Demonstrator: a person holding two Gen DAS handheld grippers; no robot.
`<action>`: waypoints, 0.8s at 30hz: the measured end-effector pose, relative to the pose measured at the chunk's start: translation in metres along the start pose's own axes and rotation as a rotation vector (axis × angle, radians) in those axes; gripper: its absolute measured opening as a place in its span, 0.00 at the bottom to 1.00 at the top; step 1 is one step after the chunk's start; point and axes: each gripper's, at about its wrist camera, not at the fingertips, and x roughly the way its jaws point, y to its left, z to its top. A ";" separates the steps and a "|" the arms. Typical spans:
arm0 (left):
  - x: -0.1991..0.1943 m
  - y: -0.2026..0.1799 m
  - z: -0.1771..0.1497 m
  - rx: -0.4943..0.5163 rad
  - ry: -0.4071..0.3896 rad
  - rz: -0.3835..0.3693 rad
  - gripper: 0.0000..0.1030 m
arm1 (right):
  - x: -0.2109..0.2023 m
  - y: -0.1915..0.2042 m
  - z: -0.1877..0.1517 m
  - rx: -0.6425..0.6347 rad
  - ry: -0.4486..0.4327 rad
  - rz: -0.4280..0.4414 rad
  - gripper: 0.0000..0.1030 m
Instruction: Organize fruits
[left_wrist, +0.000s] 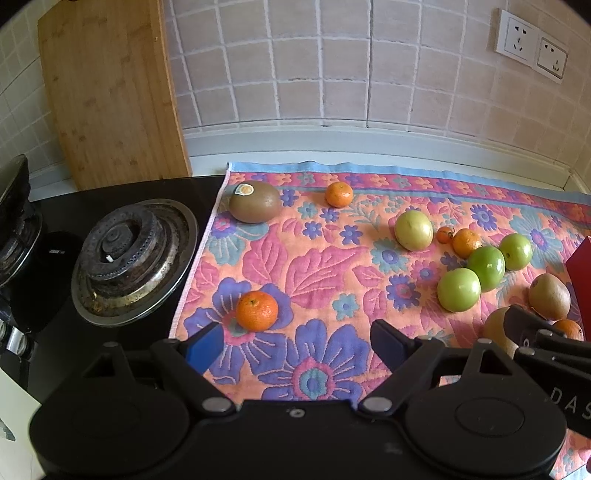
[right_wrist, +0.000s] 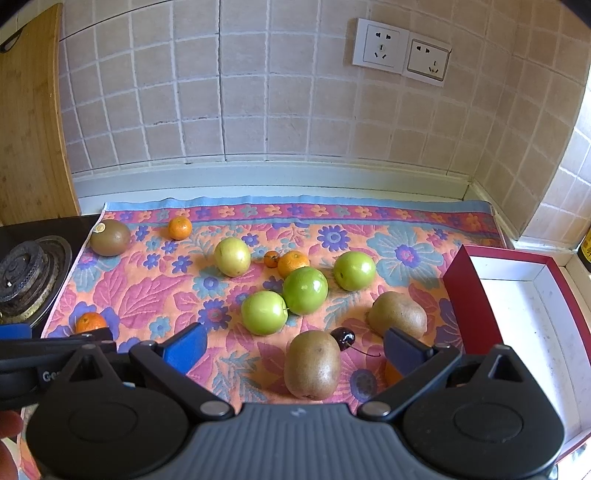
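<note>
Your left gripper hangs spread and empty over the floral cloth, an orange just beyond its left fingertip. Your right gripper is likewise spread, a kiwi lying between its fingers, ungrasped. Green apples, more kiwis and oranges are scattered across the cloth; the red box sits at right.
</note>
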 end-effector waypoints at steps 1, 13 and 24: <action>0.000 0.001 0.000 -0.001 0.000 -0.001 0.99 | 0.000 0.000 0.000 0.000 0.000 0.001 1.00; 0.000 0.003 0.000 -0.003 0.000 0.008 0.99 | -0.002 0.004 0.000 -0.006 -0.002 0.004 1.00; 0.001 0.006 -0.004 -0.025 -0.003 -0.001 0.99 | 0.003 0.001 -0.001 0.002 0.016 0.008 1.00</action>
